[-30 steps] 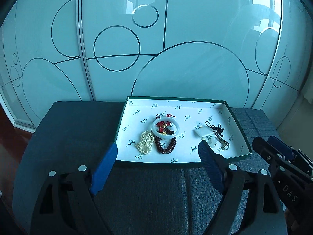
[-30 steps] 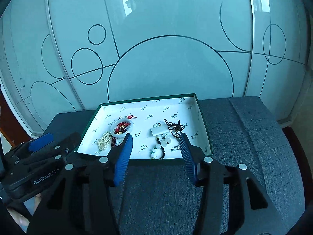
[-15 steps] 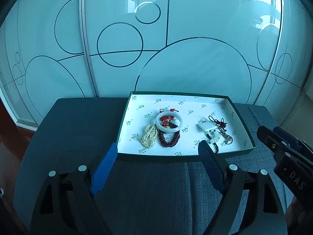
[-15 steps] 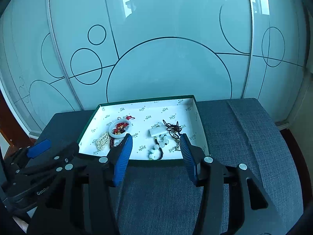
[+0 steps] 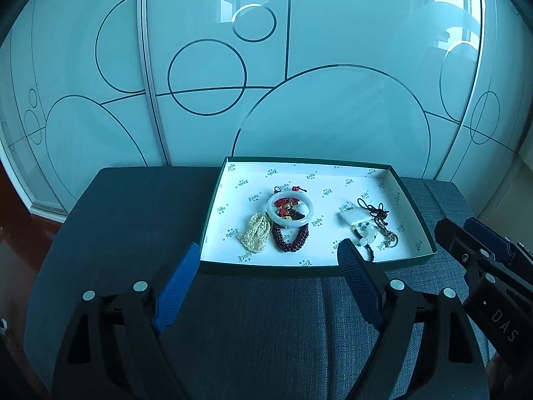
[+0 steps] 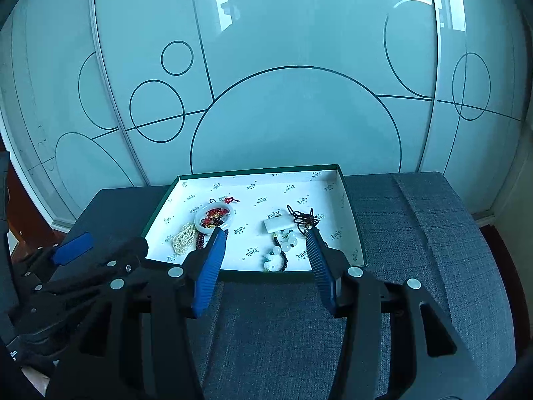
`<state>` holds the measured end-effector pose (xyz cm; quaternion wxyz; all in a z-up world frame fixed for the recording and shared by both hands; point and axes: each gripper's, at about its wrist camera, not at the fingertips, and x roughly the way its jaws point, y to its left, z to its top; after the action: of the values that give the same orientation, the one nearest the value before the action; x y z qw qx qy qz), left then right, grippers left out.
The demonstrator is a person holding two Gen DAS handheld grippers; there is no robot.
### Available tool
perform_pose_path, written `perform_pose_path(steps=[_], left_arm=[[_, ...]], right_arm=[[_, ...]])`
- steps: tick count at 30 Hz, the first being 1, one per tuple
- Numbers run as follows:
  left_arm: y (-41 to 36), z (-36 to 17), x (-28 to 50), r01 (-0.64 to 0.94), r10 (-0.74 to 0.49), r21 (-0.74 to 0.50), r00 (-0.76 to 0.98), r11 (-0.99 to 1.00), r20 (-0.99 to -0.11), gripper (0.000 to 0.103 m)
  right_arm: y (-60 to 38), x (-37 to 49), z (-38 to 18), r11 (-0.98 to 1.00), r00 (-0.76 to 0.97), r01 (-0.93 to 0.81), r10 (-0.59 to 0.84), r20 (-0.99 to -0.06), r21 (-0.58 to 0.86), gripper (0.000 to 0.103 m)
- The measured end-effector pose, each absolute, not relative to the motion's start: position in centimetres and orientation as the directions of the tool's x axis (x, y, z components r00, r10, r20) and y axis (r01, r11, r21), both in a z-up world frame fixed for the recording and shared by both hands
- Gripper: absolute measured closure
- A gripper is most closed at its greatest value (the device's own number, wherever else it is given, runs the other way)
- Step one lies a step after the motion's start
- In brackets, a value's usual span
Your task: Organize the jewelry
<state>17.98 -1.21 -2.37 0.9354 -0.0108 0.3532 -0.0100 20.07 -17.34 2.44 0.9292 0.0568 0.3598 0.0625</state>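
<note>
From the left wrist, the left gripper [image 5: 268, 251] gapes empty short of the green tray [image 5: 299, 268]; at twelve o'clock the white bangle [image 5: 290, 209] overlaps dark red beads [image 5: 290, 241], so lifting one could drag its neighbour. From the right wrist, the right gripper [image 6: 265, 238] stands half-open, holding nothing; the knotted cord [image 6: 302, 218] at one o'clock may snag the white-bead strand [image 6: 279, 255].

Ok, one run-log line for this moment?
left gripper: open, empty | right gripper: open, empty | both short of tray | jewelry: in tray, untouched
</note>
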Motion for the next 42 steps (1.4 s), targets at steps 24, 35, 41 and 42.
perform_pose_path(steps=[24,35,41,42], left_arm=[[-1.14,-2.38,18.15,-0.009,-0.001,-0.013,0.750,1.000,-0.661,0.020],[-1.02,-2.34,18.22,-0.027,0.040,0.029,0.762,0.999,-0.646,0.020],[-0.82,-2.03,18.22,-0.019,0.030,0.025,0.778,1.000,-0.628,0.017],[-0.88,-1.98,18.18,-0.019,0.031,0.026,0.780,0.999,-0.625,0.016]], right_arm=[[-17.18,20.00,2.20,0.985,0.731,-0.080,0.161,-0.663,0.152,0.052],[-17.28,20.02,2.17,0.985,0.730,-0.079,0.161,-0.664,0.152,0.052],[-17.34,19.96,2.13,0.985,0.728,-0.078,0.162,-0.666,0.153,0.052],[-17.34,19.98,2.10,0.985,0.728,-0.079,0.162,-0.667,0.153,0.052]])
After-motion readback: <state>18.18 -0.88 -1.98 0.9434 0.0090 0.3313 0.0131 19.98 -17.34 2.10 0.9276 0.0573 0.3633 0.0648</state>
